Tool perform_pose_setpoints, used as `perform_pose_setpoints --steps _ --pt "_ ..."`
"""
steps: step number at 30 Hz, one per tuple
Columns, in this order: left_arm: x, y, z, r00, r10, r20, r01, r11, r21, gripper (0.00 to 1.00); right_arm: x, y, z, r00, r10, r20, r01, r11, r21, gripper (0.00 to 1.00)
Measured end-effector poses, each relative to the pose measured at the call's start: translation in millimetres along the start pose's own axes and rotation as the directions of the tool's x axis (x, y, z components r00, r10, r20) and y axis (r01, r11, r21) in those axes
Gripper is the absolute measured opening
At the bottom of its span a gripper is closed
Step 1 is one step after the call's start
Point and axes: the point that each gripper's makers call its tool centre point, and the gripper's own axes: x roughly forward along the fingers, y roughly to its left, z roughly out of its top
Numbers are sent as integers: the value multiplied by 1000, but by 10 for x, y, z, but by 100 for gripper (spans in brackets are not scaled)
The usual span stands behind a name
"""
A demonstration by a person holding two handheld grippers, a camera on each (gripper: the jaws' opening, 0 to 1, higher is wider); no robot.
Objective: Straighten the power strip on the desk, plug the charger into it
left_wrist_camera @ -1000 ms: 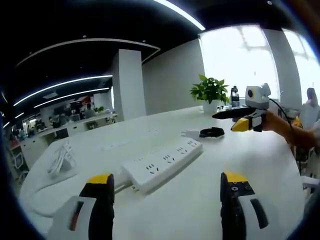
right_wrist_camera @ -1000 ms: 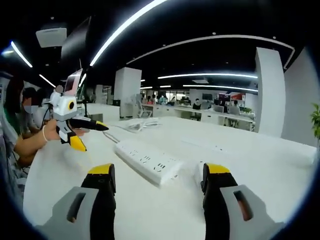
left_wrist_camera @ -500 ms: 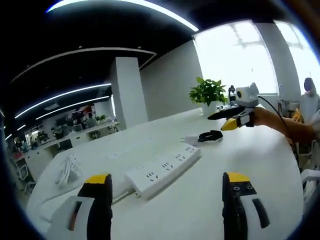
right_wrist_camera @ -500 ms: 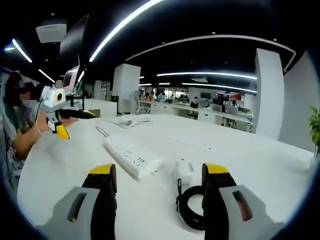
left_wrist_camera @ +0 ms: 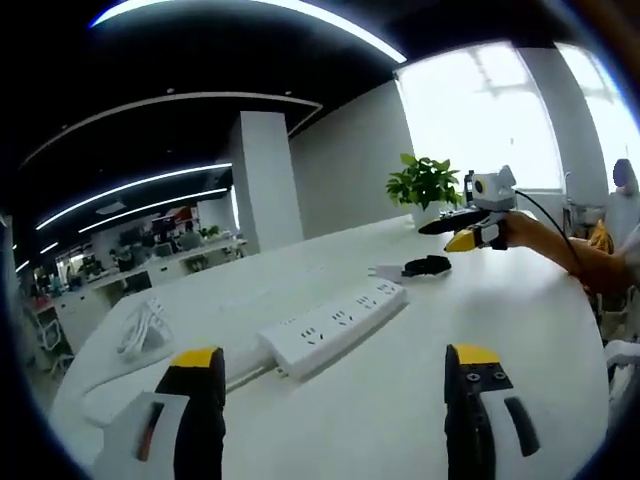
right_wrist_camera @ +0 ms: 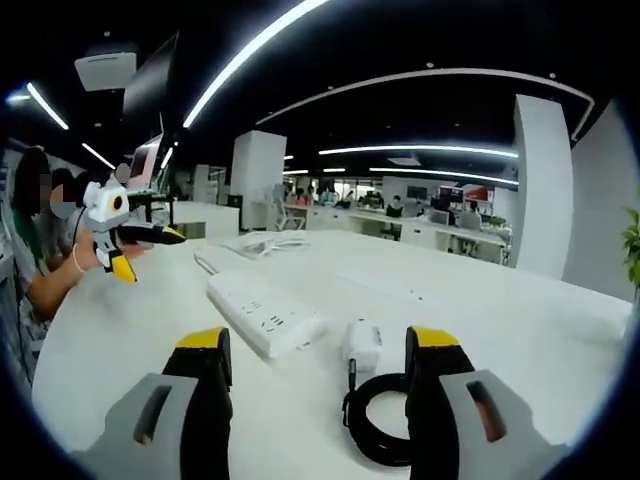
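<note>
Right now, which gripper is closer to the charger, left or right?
Right. The right gripper hovers just short of the charger, which sits between its open jaws. The left gripper is back beyond the power strip, which lies between it and the charger.

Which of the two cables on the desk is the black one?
The coiled cable attached to the charger, nearest the right gripper; the bundle beyond the power strip is white.

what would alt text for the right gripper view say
A white power strip lies on a white desk, a white charger with coiled black cable beside it. The right gripper hangs open above; the left gripper is at far left.
</note>
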Motion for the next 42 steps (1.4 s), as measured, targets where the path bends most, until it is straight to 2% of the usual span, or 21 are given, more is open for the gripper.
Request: perform_pose_setpoints --steps 5,11,15,18,21,32,36,39,42 --pt "-39 43 2 1000 20 24 -20 1000 -21 92 -7 -35 -23 1000 -7 -10 7 1000 -7 69" --pt "-33 -21 -40 1000 -7 14 7 1000 -30 91 -47 -134 -21 998 -57 -9 57 998 -15 69" --pt "-47 -47 -24 1000 -9 27 10 999 -31 91 -76 -168 -128 998 -57 -33 57 998 3 69" --pt "-58 -22 -37 1000 5 20 -4 1000 -27 91 -83 -171 -168 997 -68 -39 69 997 18 69" --pt "-65 9 -37 1000 19 23 -18 999 -28 91 -92 -141 -211 995 -80 -59 80 997 -4 68" --pt "-43 -30 -95 1000 1 -5 -1 999 -37 91 -171 -140 -288 991 -107 -85 108 994 7 63" --pt "-41 -48 -85 1000 -4 0 4 999 -35 91 -179 -151 -274 991 -99 -89 97 995 -21 64" --pt "-40 -47 -86 1000 -3 2 3 999 -35 92 -165 -78 -261 994 -56 -93 53 998 -36 65" --pt "-35 -53 -112 1000 -8 -9 7 999 -35 92 -113 -73 -276 994 -39 -105 38 999 -13 64"
